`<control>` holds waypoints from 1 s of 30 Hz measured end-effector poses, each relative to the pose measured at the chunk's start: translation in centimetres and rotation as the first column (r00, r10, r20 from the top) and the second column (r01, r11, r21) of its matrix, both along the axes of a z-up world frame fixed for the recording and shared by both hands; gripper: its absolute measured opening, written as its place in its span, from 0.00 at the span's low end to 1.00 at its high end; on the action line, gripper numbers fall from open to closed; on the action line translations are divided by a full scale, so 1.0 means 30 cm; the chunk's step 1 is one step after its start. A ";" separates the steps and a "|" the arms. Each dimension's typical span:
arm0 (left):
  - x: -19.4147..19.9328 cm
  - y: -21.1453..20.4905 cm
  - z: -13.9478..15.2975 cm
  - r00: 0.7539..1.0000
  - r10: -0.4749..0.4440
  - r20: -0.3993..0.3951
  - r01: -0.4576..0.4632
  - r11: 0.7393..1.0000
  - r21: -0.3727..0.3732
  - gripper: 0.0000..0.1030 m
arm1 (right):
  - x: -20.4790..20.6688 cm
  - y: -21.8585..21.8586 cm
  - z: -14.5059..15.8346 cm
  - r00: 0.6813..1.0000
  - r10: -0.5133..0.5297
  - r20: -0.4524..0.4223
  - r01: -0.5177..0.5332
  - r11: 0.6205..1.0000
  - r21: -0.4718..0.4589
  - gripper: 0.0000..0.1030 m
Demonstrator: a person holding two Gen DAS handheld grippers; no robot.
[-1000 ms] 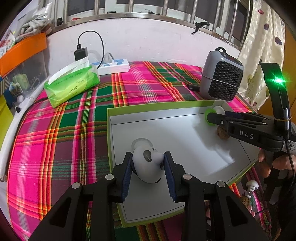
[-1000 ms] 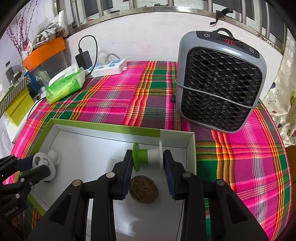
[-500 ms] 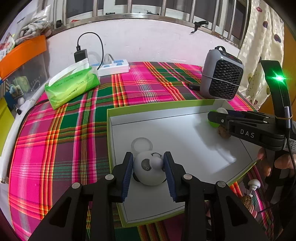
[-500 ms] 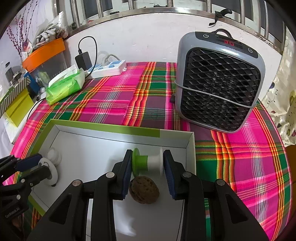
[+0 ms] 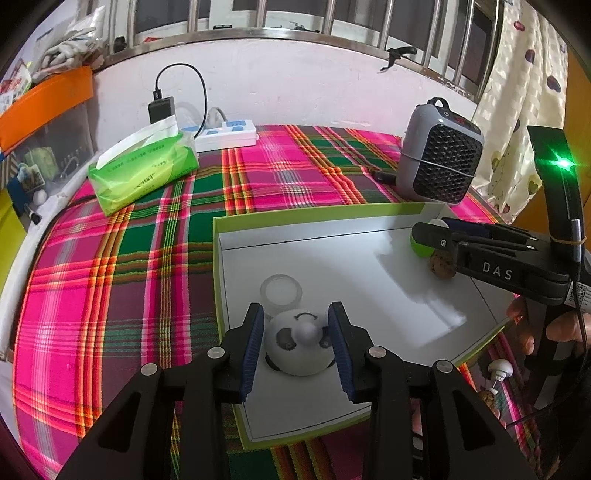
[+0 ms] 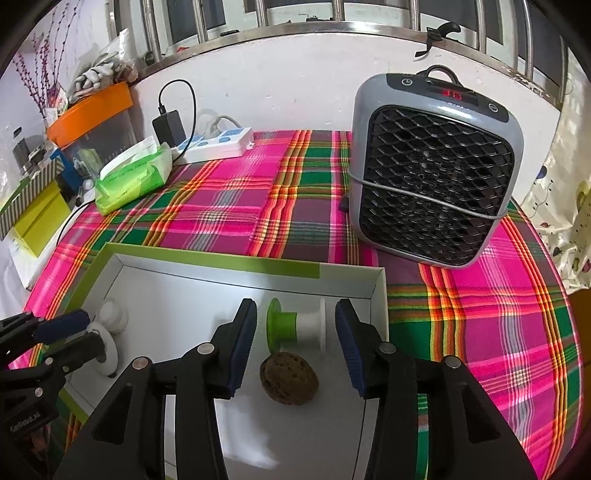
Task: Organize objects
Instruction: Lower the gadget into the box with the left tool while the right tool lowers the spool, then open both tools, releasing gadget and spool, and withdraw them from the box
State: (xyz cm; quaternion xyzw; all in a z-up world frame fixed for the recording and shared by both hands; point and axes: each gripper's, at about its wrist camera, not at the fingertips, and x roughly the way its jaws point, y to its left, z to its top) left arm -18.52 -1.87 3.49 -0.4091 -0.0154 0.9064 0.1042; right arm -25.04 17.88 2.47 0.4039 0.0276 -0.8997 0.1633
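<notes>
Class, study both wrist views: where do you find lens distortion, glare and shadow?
Left wrist view: the railing bows from fisheye distortion, a green light flares, and glare streaks the white box floor. Right wrist view: corners darken, the heater bulges, and the brown ball casts a soft shadow.

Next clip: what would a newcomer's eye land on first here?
The loud pink-and-green plaid cloth, then the grey heater at its far right. In front lies a white tray, where the left gripper straddles a panda toy and the right gripper a green-and-white spool.
</notes>
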 end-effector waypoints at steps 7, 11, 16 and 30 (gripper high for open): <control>0.026 -0.008 0.014 1.000 0.010 -0.014 -0.010 1.000 0.007 0.38 | 0.031 0.001 0.019 1.000 -0.008 -0.019 0.008 1.000 0.001 0.45; 0.053 -0.018 0.029 0.999 0.017 -0.029 -0.017 1.000 0.015 0.39 | 0.060 0.004 0.038 0.999 -0.010 -0.034 0.010 1.000 -0.005 0.45; 0.103 -0.026 0.049 0.999 0.024 -0.046 -0.023 0.999 0.026 0.39 | 0.113 0.016 0.057 0.998 -0.022 -0.052 0.021 1.000 -0.017 0.45; 0.276 -0.035 0.087 0.996 0.023 -0.085 -0.019 0.999 0.045 0.40 | 0.320 0.073 0.089 0.994 -0.063 -0.094 0.058 0.997 -0.059 0.46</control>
